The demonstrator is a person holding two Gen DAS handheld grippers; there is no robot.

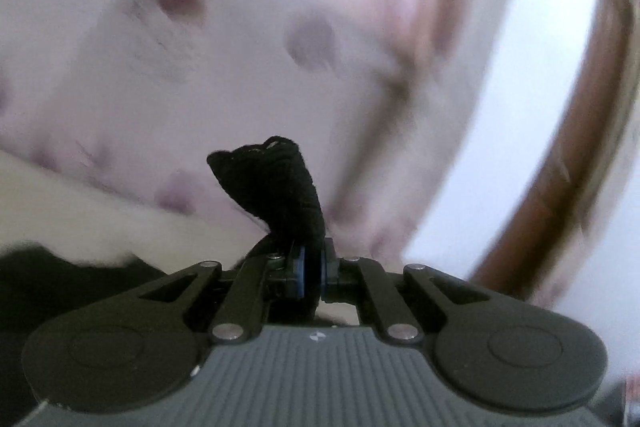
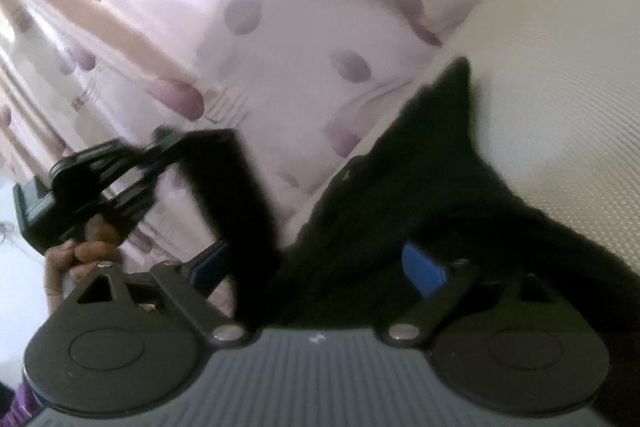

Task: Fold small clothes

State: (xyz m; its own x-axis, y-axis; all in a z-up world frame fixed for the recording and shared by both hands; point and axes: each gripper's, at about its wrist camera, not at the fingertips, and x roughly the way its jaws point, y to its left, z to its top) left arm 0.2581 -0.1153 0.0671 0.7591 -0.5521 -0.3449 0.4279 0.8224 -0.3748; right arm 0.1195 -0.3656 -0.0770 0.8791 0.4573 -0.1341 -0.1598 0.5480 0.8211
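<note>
A small black garment (image 2: 420,179) lies bunched on a cream surface (image 2: 560,99) in the right wrist view. Part of it sits between the wide-apart jaws of my right gripper (image 2: 316,263), whose blue pads (image 2: 424,267) show bare and do not press it. A strip of the same cloth (image 2: 236,195) stretches up and left to my left gripper (image 2: 160,151), which a hand (image 2: 88,251) holds in the air. In the left wrist view my left gripper (image 1: 313,263) is shut on a black fold (image 1: 276,187) that sticks up past the pads.
A pale pink curtain with purple spots (image 2: 248,27) hangs behind the cream surface. The left wrist view is smeared by motion; a brown curved frame (image 1: 580,155) and a bright white area (image 1: 520,107) show at its right.
</note>
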